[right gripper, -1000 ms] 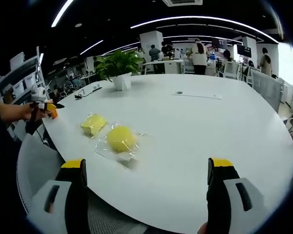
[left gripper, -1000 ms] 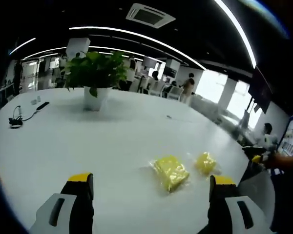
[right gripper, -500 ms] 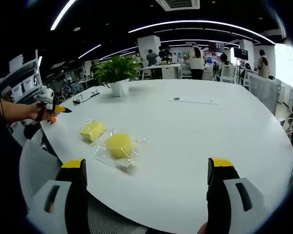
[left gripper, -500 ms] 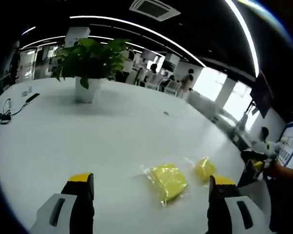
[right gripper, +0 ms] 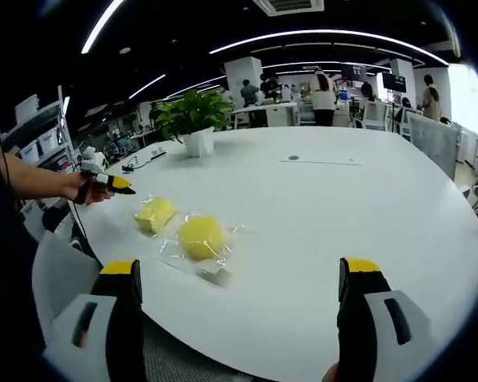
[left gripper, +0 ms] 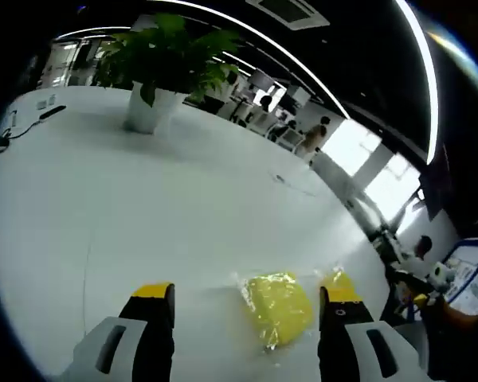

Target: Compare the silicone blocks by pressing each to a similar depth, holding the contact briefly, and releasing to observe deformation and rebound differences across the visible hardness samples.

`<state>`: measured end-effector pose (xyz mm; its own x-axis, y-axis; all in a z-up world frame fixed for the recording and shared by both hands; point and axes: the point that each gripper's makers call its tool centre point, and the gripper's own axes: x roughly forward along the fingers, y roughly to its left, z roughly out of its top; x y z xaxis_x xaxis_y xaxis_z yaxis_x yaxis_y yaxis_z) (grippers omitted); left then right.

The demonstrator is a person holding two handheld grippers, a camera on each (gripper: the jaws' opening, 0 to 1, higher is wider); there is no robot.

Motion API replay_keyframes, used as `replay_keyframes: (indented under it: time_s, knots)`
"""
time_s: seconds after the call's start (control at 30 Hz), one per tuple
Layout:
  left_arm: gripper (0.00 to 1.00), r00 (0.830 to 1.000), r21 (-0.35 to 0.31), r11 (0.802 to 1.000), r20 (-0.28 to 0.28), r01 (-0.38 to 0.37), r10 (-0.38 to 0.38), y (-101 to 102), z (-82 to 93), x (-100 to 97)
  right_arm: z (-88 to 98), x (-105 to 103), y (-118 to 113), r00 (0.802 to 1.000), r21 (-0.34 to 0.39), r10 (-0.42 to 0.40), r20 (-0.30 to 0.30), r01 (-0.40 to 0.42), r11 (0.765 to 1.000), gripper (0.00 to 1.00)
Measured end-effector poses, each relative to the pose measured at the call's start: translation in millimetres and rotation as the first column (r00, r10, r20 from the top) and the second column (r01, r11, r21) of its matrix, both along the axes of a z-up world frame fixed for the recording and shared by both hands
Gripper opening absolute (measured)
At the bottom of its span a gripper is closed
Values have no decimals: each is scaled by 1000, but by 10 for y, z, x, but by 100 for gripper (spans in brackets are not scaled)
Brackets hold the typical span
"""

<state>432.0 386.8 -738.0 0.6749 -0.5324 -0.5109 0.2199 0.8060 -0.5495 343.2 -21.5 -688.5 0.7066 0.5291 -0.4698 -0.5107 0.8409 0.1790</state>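
Left gripper [left gripper: 243,306] moved closer over wrapped yellow silicone block [left gripper: 279,306] | both grippers' fingers spread | pressing probably imminent

White table [left gripper: 143,207] across both views. Two yellow silicone blocks in clear glossy wrap: the squarer block [left gripper: 279,306] bright yellow at lower centre of the left gripper view, the second block [left gripper: 337,280] yellow just to its right. In the right gripper view, rounder block [right gripper: 201,237] deeper yellow, flatter one [right gripper: 154,214] paler yellow. Left gripper [left gripper: 245,334] and right gripper [right gripper: 243,318]: black jaws, yellow tips, grey-white bodies. Green plant [right gripper: 193,114] in white pot [right gripper: 198,143]. Ceiling black with white light strips.
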Motion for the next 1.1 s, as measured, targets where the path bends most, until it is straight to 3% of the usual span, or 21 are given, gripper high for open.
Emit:
replay_keyframes:
  time_s: [0.13, 0.5, 0.6, 0.7, 0.83, 0.9, 0.97, 1.1]
  knots:
    - [69, 1000, -9, 1000, -23, 8, -8, -56, -110, 54, -11, -13, -14, 1000, -4, 0, -6, 0, 1000, 96]
    - [42, 991, -173, 983, -131, -64, 41, -178, -309, 140, -71, -47, -50, 1000, -3, -8, -24, 8, 1000, 96]
    - [32, 990, -164, 983, -128, -81, 60, -210, -374, 173, -131, -81, -19, 999, -5, -9, -46, 9, 1000, 96]
    - [26, 986, -176, 981, -160, -79, 50, -270, -454, 126, -116, -66, -1, 999, -6, -7, -48, 7, 1000, 96]
    - [16, 985, -232, 968, -163, -94, 56, -286, -442, 108, -92, -29, 7, 999, 22, -19, -44, 20, 1000, 96]
    - [3, 985, -229, 969, -165, -96, 59, -283, -433, 103, -91, -26, 10, 999, 26, -21, -45, 23, 999, 96]
    - [1, 981, -263, 958, -183, -113, 65, -284, -418, 105, -99, -27, 7, 999, 24, -22, -49, 23, 999, 96]
    - [0, 981, -252, 961, -178, -114, 70, -299, -397, 94, -109, -6, -17, 998, 25, -23, -51, 24, 999, 96]
